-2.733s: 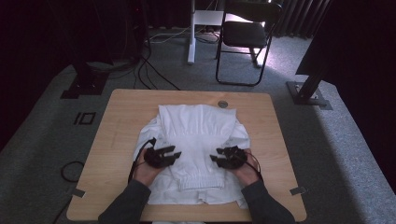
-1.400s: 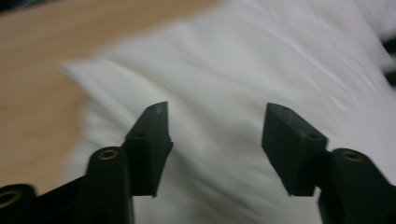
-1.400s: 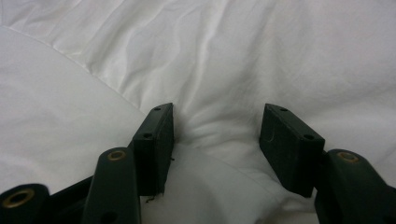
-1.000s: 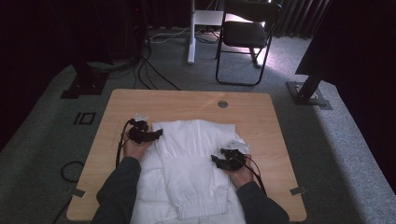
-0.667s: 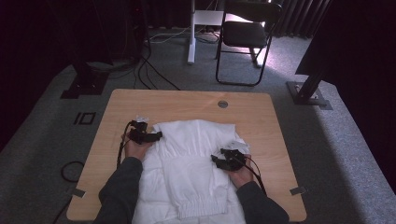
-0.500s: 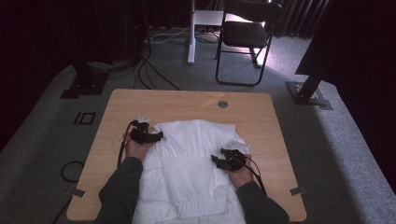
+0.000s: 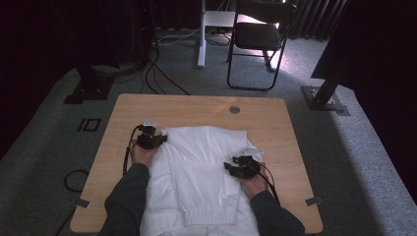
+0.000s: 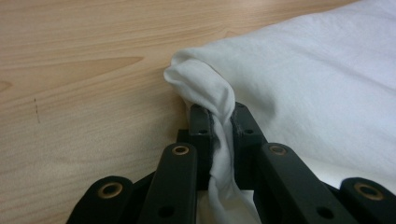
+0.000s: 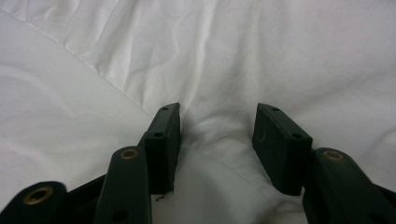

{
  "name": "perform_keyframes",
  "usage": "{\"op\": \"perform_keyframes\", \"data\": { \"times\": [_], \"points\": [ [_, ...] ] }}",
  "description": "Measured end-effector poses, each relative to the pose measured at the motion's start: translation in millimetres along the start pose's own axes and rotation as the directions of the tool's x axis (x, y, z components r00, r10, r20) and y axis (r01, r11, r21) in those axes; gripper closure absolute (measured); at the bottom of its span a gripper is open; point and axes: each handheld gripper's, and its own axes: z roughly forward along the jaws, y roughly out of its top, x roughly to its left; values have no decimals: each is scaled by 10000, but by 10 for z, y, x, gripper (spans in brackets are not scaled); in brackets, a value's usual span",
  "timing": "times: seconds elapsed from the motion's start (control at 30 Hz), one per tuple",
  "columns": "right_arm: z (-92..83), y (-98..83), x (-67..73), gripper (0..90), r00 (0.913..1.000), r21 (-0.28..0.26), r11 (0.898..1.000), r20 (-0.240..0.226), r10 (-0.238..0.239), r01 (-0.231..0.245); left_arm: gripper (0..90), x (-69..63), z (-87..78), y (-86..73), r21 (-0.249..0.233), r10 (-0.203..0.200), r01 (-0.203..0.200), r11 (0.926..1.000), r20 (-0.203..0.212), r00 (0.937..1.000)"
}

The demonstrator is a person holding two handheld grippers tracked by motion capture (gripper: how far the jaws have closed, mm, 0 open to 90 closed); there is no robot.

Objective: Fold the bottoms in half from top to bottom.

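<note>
A white garment (image 7: 201,162) lies spread on the wooden table (image 7: 196,105), its ribbed hem toward the near edge. My left gripper (image 7: 150,140) sits at the garment's far left corner. Its jaws have just closed, and in the left gripper view the left gripper (image 8: 218,121) pinches a rolled fold of the white garment (image 8: 303,79) between its pads. My right gripper (image 7: 238,167) rests on the cloth's right side. In the right gripper view the right gripper (image 9: 217,126) stands apart over a small hump of the garment (image 9: 233,46); its jaws have just been closing a little.
A round metal grommet (image 7: 234,109) sits in the table's far edge. Beyond the table stand a black folding chair (image 7: 260,34), a white post (image 7: 201,29), a stand base (image 7: 324,98) and floor cables (image 7: 157,73). Bare wood flanks the garment.
Since the earliest frame my left hand has gone from the garment's middle to its far left corner, and the cloth lies narrower. Over the last second both hands stay put.
</note>
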Motion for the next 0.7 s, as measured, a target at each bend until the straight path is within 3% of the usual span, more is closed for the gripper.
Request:
{"op": "perform_keyframes", "data": {
  "times": [0.07, 0.1, 0.2, 0.27, 0.37, 0.47, 0.53, 0.7],
  "points": [
    [-42, 69, -67, 493, 9992, 200, 9994, -299, 271, -265, 817, 2, 6, 2, 27, -27, 27, 10000, -15, 10000],
    [-81, 115, -110, 479, 9994, -3, 9996, -208, 282, -283, 808, 12, 8, -1, 44, -64, 64, 10000, -5, 10000],
    [-194, 302, -311, 442, 9957, -584, 9962, 618, 685, -650, 752, 50, 22, -5, 41, -344, 344, 9994, 51, 9994],
    [-191, 422, -474, 410, 9899, -696, 9930, 984, 1020, -954, 681, 71, 33, -9, 12, -578, 578, 9983, -33, 9983],
    [-53, 583, -791, 352, 9762, -522, 9806, 990, 1932, -1887, 620, 75, 39, -6, -50, -526, 526, 9986, -98, 9986],
    [183, 636, -994, 326, 9639, -62, 9685, 964, 2482, -2488, 569, 80, 47, 1, -69, -450, 449, 9990, -63, 9990],
    [311, 628, -1040, 325, 9598, 166, 9624, 802, 2691, -2712, 553, 85, 51, -1, -127, -509, 509, 9986, 0, 9987],
    [459, 636, -947, 365, 9752, 454, 9775, 921, 2014, -2062, 541, 88, 51, 2, -106, -617, 618, 9980, 65, 9981]
  ]
}}
